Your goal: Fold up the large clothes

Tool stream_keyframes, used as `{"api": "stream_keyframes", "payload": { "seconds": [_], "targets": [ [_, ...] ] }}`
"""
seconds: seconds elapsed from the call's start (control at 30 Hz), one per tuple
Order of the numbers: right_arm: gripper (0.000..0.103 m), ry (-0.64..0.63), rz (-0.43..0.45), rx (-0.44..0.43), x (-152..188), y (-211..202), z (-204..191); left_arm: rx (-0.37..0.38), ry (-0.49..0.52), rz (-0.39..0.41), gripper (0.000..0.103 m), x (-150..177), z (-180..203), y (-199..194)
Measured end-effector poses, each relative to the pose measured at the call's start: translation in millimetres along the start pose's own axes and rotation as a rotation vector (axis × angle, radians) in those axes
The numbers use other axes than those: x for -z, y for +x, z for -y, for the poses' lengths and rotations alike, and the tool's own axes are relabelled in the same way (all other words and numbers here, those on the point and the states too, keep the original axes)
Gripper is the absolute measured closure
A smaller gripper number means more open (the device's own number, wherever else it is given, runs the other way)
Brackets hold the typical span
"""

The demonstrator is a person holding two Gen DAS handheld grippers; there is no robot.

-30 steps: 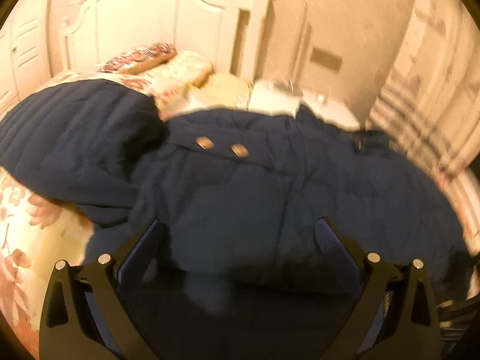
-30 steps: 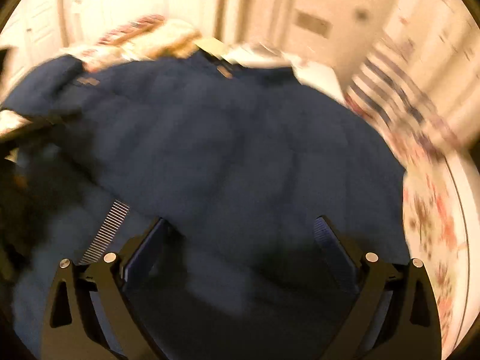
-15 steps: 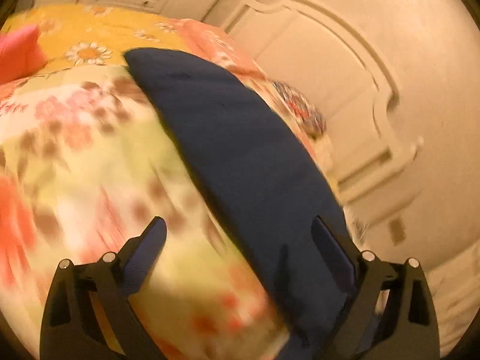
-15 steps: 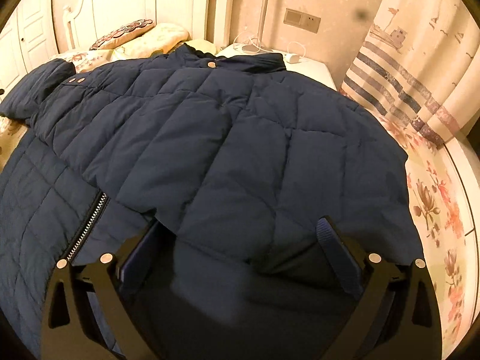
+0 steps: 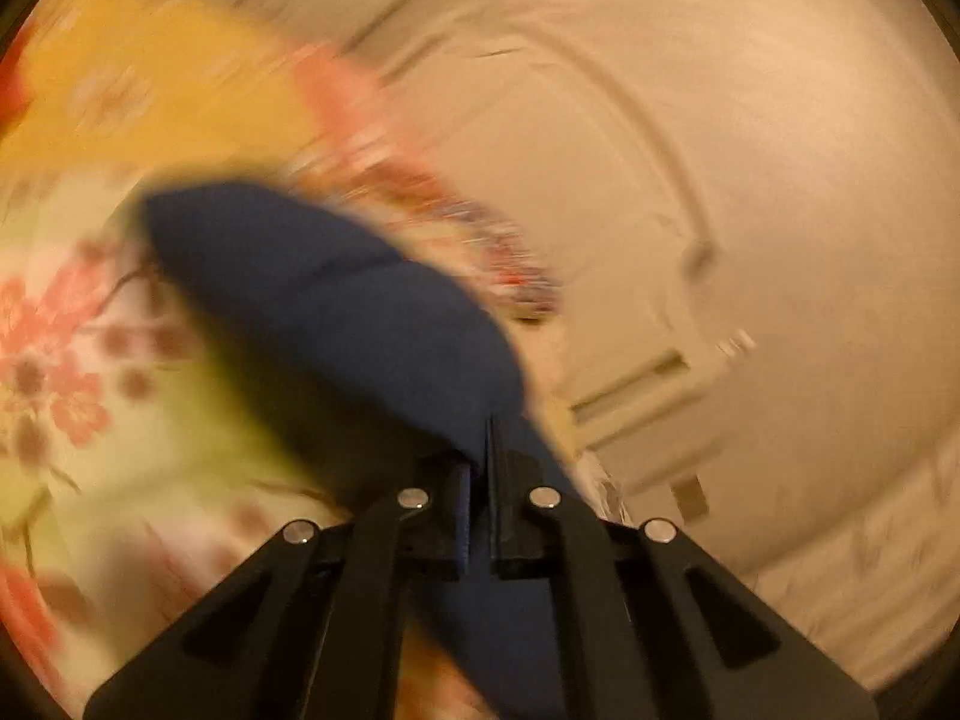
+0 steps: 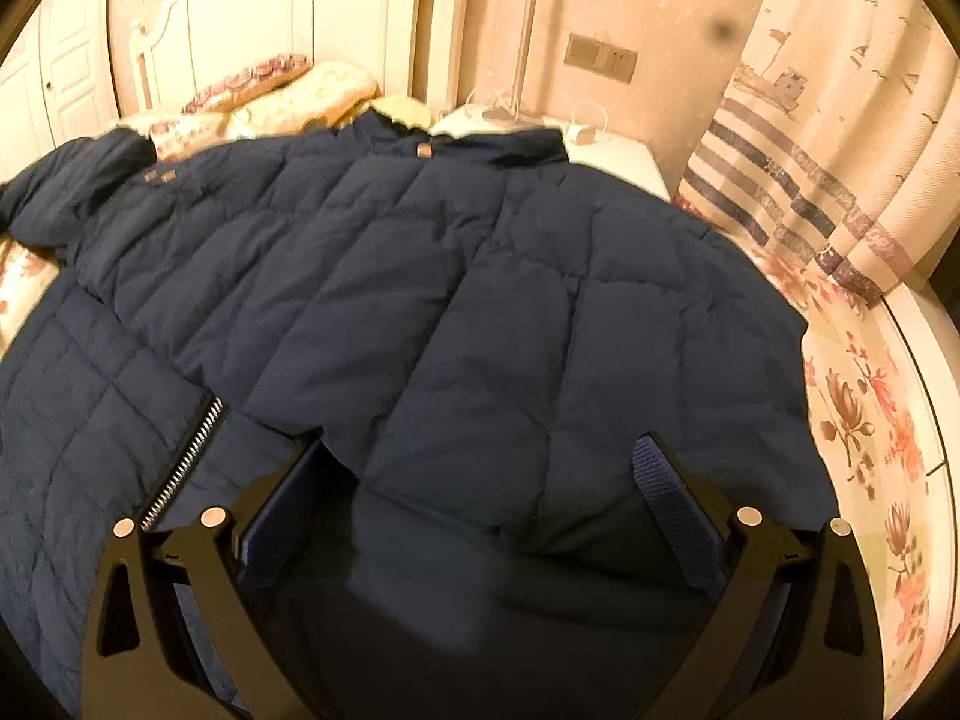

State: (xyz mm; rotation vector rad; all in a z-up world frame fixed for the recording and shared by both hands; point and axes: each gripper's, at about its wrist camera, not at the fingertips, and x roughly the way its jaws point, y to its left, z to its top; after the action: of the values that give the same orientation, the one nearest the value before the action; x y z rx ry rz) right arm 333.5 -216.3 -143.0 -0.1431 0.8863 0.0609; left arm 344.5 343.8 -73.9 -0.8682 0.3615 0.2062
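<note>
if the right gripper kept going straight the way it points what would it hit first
Most likely the navy quilted jacket spread on the bed: the open right gripper points down at its padded front, with nothing visible between, though depth is hard to judge.

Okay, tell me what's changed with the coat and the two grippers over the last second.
The left gripper swung away from the coat's body to its sleeve lying on the floral bedspread, and its jaws have just been closing; they now look shut on the sleeve's edge, though the view is blurred. The right gripper kept its jaws open over the navy coat, which lies spread on the bed as before.
</note>
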Motion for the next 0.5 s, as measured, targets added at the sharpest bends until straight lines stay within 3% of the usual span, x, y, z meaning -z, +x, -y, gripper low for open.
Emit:
{"api": "stream_keyframes", "payload": {
  "seconds": [0.13,0.2,0.27,0.33,0.4,0.47,0.5],
  "targets": [
    [0.006,0.07,0.064,-0.02,0,-11,12,0.163,0.357,-0.026,0.1,56,109,-28],
    [0.006,0.141,0.12,-0.027,1,-20,24,0.231,0.532,-0.075,0.099,97,157,-35],
    [0.006,0.224,0.156,-0.037,2,-25,40,0.297,0.741,-0.158,0.099,163,208,-36],
    [0.006,0.319,0.178,-0.062,4,-28,59,0.308,0.912,-0.205,0.098,223,236,-36],
    [0.006,0.41,0.199,-0.084,8,-30,77,0.271,1.081,-0.236,0.095,284,252,-29],
    [0.006,0.508,0.223,-0.109,14,-31,96,0.219,1.201,-0.372,0.088,347,251,-7],
    [0.006,0.556,0.229,-0.124,17,-31,106,0.186,1.239,-0.433,0.078,370,245,5]
  ]
}}
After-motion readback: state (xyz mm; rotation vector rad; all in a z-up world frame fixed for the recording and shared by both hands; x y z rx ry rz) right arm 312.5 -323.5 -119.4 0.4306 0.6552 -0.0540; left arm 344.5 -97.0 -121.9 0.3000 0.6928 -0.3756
